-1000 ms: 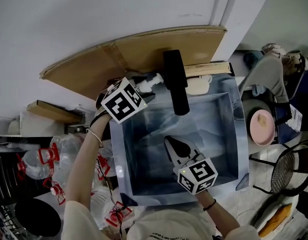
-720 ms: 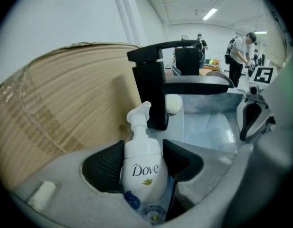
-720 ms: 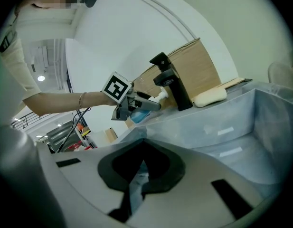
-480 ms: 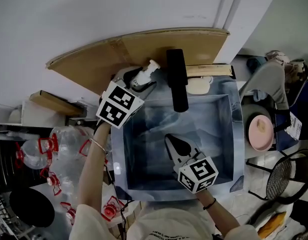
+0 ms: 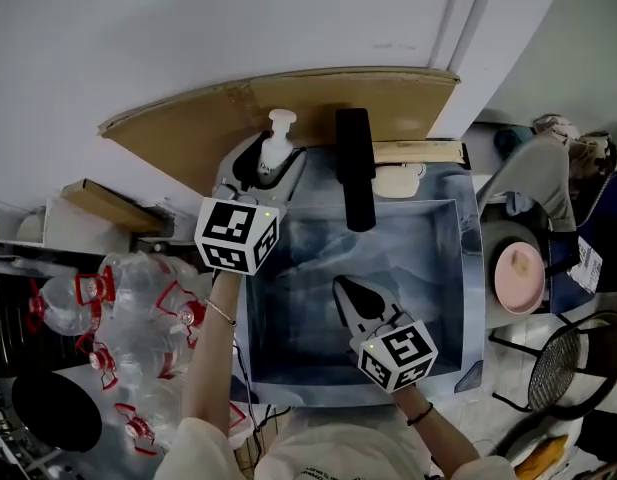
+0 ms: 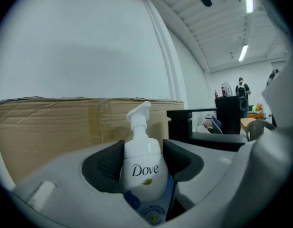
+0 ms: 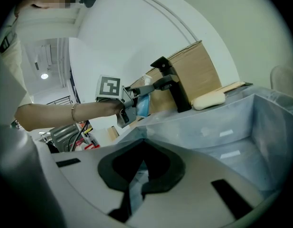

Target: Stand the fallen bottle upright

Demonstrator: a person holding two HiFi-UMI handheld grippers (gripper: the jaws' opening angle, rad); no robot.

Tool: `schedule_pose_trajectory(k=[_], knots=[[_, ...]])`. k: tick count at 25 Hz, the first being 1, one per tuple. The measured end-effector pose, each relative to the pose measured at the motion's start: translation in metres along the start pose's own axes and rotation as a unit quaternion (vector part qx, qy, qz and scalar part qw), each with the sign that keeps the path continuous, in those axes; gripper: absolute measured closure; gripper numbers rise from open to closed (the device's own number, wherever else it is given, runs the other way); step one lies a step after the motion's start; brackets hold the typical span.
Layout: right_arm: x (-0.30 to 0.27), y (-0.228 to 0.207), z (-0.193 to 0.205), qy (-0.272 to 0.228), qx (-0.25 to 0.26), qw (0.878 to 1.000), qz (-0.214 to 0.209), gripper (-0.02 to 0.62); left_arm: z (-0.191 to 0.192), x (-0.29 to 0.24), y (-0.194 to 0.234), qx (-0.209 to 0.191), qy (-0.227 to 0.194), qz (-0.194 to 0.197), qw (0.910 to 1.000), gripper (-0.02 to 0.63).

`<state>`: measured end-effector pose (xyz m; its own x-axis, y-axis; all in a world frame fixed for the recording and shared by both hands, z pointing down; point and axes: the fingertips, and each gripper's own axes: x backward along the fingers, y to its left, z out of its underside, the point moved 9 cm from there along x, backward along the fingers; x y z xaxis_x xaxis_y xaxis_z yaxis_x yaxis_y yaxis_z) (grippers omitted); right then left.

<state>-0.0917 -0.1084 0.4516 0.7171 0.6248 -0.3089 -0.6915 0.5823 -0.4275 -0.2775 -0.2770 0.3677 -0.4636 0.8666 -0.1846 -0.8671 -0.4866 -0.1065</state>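
Bottle (image 6: 141, 167): white Dove pump bottle, clamped at its body between the dark pads (image 6: 107, 164) of your left gripper (image 5: 270, 160), whose jaws stand fairly wide around it. Long axis upright, pump head on top, nozzle slanting up to the right in the left gripper view. Position: at the back left corner of the sink (image 5: 466, 268), in front of the cardboard sheet (image 5: 178, 133), just left of the black faucet (image 5: 355, 168); its base is hidden, so you cannot tell whether it rests on anything. Right gripper (image 5: 350, 290): jaws closed together, nothing held, over the sink basin. Soap bar (image 5: 398, 178): on the back rim, right of the faucet.
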Motion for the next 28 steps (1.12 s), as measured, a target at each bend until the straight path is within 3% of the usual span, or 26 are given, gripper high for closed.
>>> schedule_pose_trajectory(k=[8, 17, 28], knots=[[0.000, -0.002, 0.006, 0.007, -0.005, 1.000, 0.005, 0.591, 0.002, 0.010, 0.000, 0.045, -0.105, -0.092, 0.9892, 0.344], [0.000, -0.010, 0.011, 0.002, -0.022, 1.000, 0.010, 0.592, 0.007, 0.009, -0.017, 0.044, -0.188, -0.157, 0.9685, 0.344], [-0.002, -0.020, 0.012, -0.020, -0.038, 0.999, 0.022, 0.592, 0.020, 0.006, -0.034, 0.015, -0.221, -0.186, 0.9573, 0.344]])
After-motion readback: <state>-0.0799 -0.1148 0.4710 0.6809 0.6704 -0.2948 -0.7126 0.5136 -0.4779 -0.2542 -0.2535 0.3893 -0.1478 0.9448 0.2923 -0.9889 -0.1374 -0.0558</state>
